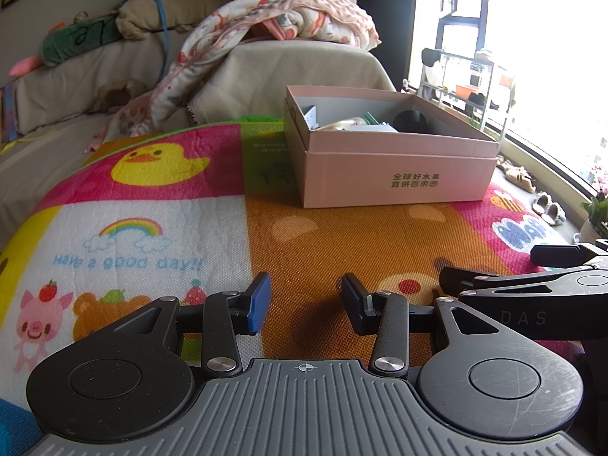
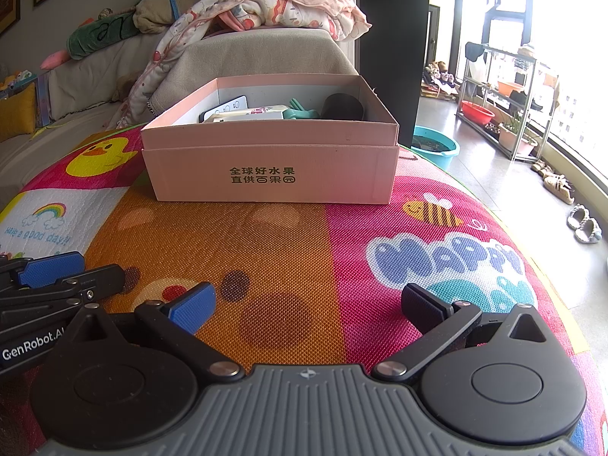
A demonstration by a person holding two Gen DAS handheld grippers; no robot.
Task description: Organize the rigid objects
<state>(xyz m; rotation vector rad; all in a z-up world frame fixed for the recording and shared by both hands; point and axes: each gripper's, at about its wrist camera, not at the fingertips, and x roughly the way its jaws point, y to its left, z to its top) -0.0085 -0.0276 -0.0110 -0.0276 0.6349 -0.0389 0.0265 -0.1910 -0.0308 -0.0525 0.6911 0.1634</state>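
Currently the pink box (image 2: 271, 169) sits mid-mat, well ahead of both claws, already holding a remote (image 2: 224, 109), a teal piece (image 2: 302, 111) and a dark cylinder (image 2: 344, 106); likely light, stiff cardboard, so take it by the side walls, not the thin rim; left claw (image 1: 306, 304) is parted and empty; right claw (image 2: 307, 306) spread wide, empty; play mat (image 2: 288, 266) looks grippy.
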